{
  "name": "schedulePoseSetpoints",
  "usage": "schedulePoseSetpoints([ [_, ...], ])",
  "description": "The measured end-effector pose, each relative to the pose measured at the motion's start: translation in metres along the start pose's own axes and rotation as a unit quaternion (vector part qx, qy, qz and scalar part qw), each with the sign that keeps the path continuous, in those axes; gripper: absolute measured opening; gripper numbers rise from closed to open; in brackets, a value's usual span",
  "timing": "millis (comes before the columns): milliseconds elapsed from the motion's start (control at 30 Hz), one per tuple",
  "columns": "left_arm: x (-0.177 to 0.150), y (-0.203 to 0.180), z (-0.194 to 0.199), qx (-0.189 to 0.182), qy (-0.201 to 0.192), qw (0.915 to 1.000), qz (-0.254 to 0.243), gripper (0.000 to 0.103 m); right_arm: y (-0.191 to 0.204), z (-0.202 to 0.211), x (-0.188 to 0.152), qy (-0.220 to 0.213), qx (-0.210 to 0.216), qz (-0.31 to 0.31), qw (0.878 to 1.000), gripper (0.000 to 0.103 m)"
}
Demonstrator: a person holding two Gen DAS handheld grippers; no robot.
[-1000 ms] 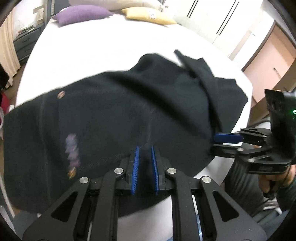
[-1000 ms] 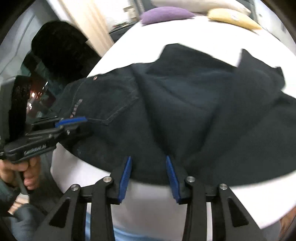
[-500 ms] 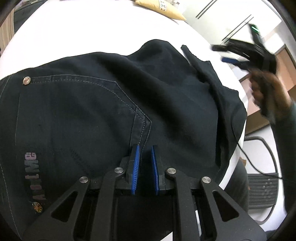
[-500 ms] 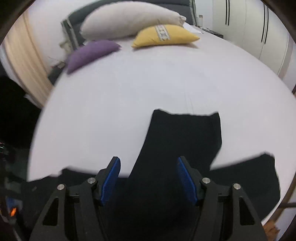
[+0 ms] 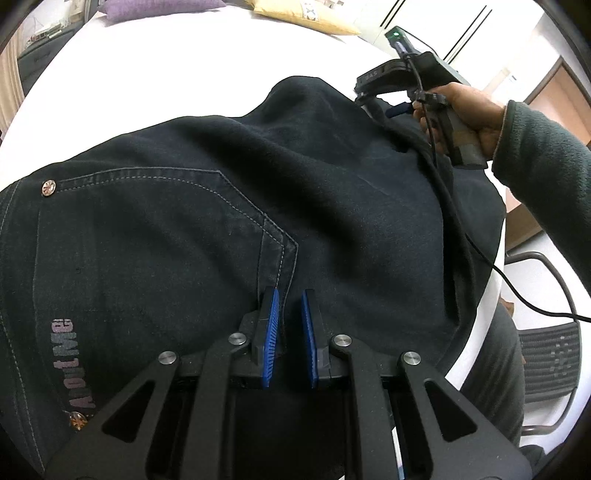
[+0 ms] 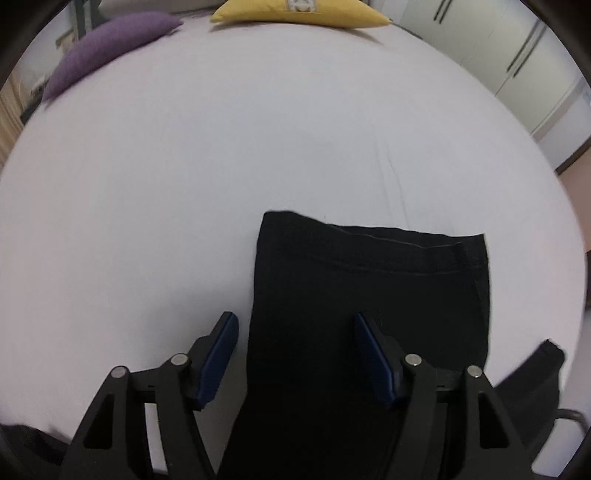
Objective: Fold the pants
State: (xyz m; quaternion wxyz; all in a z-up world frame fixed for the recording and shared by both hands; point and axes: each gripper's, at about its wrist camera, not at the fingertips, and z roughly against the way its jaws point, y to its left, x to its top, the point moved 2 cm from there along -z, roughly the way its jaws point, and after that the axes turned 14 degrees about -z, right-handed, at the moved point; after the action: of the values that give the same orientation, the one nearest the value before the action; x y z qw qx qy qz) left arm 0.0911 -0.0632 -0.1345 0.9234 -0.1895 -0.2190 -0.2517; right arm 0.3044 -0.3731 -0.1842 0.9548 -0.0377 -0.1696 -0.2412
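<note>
Blue ribbed pads on the left gripper (image 5: 289,338) stand nearly together, and dark fabric by the seat seam shows in the narrow gap, so it looks pinched on the black denim pants (image 5: 221,229) there. Over on the right gripper (image 6: 297,354), the blue pads are drawing in from about half spread, straddling one edge of a pant leg (image 6: 369,288) with cloth between them; nothing pressed yet that I can see.

Those jeans lie spread on the white bedsheet (image 6: 258,147), back pocket up, one leg running out flat to its hem.

Now the risks. If the right closes this far down the leg, it may catch only the top layer, and the leg would peel open when lifted. The left's nip looks shallow, right at the seam; a hard tug from the other side could slip it free. That black cable (image 5: 517,288) trailing from the right tool crosses the pants' edge and could snag a fold.

Hard to see: the waistband runs off the frame, the second leg shows only as a dark corner at right, and how many layers sit between either pair of pads I can't tell. A purple pillow (image 6: 110,44) and a yellow pillow (image 6: 299,13) sit well away.
</note>
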Motion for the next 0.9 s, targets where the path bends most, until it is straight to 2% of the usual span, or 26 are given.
schedulePoseSetpoints([
  [33, -0.001, 0.0, 0.0, 0.0, 0.0, 1.0, -0.001, 0.013, -0.004, 0.001, 0.001, 0.0, 0.003, -0.006, 1.0, 0.046],
  [100, -0.002, 0.002, 0.002, 0.002, -0.001, 1.0, -0.002, 0.013, -0.018, 0.005, 0.003, 0.007, 0.025, -0.026, 0.999, 0.022],
  [167, -0.001, 0.0, 0.001, 0.005, -0.001, 1.0, -0.003, 0.013, -0.033, 0.01, 0.003, 0.012, 0.053, -0.048, 0.997, 0.007],
  [300, 0.002, -0.002, 0.001, 0.009, 0.003, 0.9999, -0.004, 0.013, -0.068, 0.037, 0.002, -0.025, 0.093, -0.079, 0.992, 0.006],
  [367, 0.003, -0.002, 0.001, 0.011, 0.006, 0.9999, -0.003, 0.013, -0.091, 0.058, -0.005, -0.049, 0.128, -0.103, 0.985, 0.006],
  [467, 0.006, -0.005, 0.0, 0.018, 0.01, 0.9998, -0.003, 0.013, -0.139, 0.094, -0.021, -0.089, 0.186, -0.147, 0.967, 0.006],
  [533, 0.008, -0.008, -0.001, 0.023, 0.014, 0.9996, -0.005, 0.013, -0.182, 0.116, -0.03, -0.12, 0.222, -0.186, 0.95, 0.006],
  [667, 0.011, -0.01, 0.0, 0.027, 0.02, 0.9994, 0.004, 0.013, -0.275, 0.136, -0.062, -0.159, 0.267, -0.289, 0.905, 0.006],
  [733, 0.013, -0.01, 0.0, 0.028, 0.023, 0.9993, 0.007, 0.013, -0.32, 0.124, -0.08, -0.16, 0.263, -0.336, 0.89, 0.006],
  [800, 0.015, -0.011, -0.001, 0.032, 0.028, 0.999, 0.007, 0.013, -0.357, 0.096, -0.099, -0.132, 0.277, -0.394, 0.866, 0.006],
  [900, 0.02, -0.017, -0.002, 0.045, 0.039, 0.9982, 0.004, 0.013, -0.38, 0.054, -0.13, -0.107, 0.284, -0.446, 0.842, 0.006],
])
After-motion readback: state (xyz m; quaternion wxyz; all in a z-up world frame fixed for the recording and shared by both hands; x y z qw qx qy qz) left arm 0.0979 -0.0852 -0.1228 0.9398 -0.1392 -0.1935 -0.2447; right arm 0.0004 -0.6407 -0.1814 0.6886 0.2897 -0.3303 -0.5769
